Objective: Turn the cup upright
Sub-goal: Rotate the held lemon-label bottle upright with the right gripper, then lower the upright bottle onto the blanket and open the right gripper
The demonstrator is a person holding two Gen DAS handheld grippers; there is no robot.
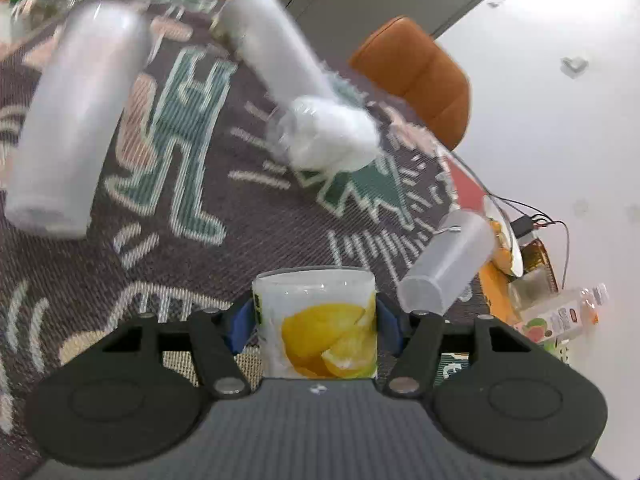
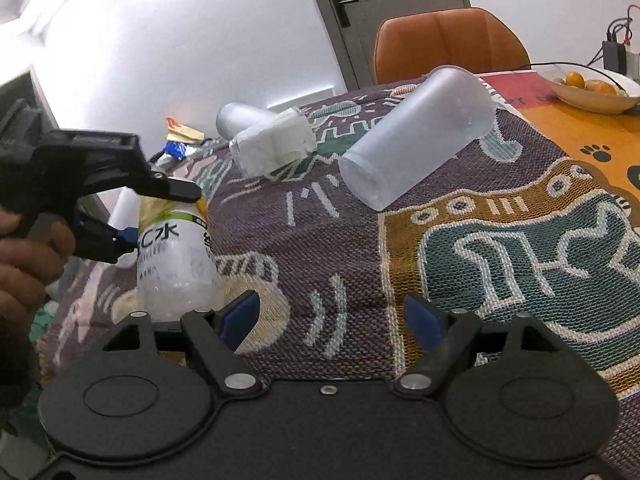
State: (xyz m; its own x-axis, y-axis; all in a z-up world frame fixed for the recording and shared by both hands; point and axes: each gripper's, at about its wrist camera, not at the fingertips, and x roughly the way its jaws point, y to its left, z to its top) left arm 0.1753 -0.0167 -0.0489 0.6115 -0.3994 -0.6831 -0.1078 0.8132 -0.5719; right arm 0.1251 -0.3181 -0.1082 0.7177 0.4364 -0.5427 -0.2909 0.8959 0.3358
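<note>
While my left jaws [image 1: 316, 320] grip the lemon-print cup [image 1: 320, 328] by its sides, blue pads pressed against the clear wall, it hangs just above the patterned cloth [image 2: 360, 248] near the left edge of the table. From the right wrist view it appears as a clear cut-down drink container [image 2: 172, 256]; I cannot tell for certain which end is up, though the flat rim seems to face away from my left camera. To finish the flip well, I judge I should roll the wrist slowly, keep the squeeze gentle because the thin plastic looks easy to crush, and set the base flat on the cloth before letting go. The weave is bumpy, so a tilted landing could tip it.

My right jaws [image 2: 332, 320] are spread wide and hold nothing, hovering over the cloth near the front edge.

On the label I can read a large "C" and the character "水"; the smaller print is too blurred.

Further out, a frosted tumbler [image 2: 416, 136] lies on its side near the middle, a paper-wrapped cup [image 2: 276, 144] lies beyond it, and a fruit bowl [image 2: 592, 100] sits by the far right corner.
</note>
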